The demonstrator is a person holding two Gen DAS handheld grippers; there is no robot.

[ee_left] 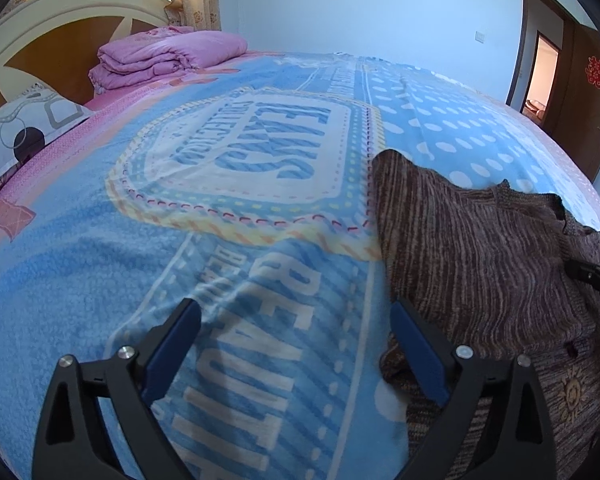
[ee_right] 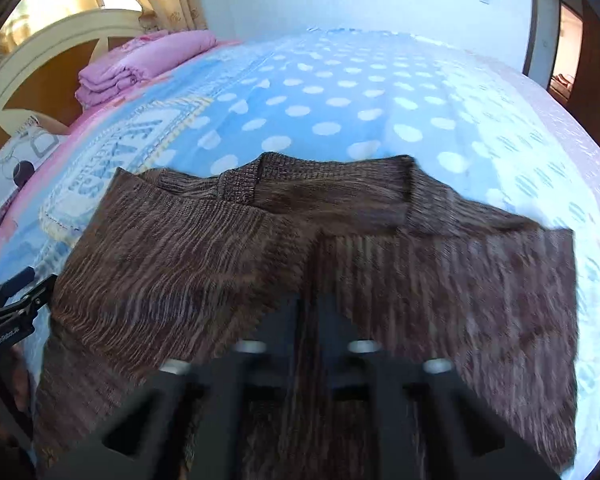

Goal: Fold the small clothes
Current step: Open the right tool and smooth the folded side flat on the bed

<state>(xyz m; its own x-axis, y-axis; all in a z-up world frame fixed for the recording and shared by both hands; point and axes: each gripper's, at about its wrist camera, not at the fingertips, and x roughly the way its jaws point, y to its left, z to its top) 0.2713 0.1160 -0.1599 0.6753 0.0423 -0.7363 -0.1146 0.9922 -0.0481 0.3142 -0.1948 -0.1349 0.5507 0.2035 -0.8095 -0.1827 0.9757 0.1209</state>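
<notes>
A brown striped knitted garment (ee_right: 180, 260) lies spread flat on the blue blanket (ee_left: 220, 240), collar toward the far side. In the left wrist view it fills the right side (ee_left: 480, 248). My left gripper (ee_left: 295, 306) is open wide just above the blanket, its right finger at the garment's left edge, nothing between the pads. My right gripper (ee_right: 310, 300) is blurred and hovers low over the garment's middle. Its fingers stand a narrow gap apart, with the cloth showing in that gap. Each gripper shows in the other view: the right (ee_left: 596, 276), the left (ee_right: 16, 300).
The blanket covers a wide bed. A folded pink quilt (ee_left: 168, 56) and a patterned pillow (ee_left: 20, 128) lie by the cream headboard (ee_left: 60, 20) at the far left. An open brown door (ee_left: 580, 92) stands at the far right. The blanket's far half carries only its polka-dot print.
</notes>
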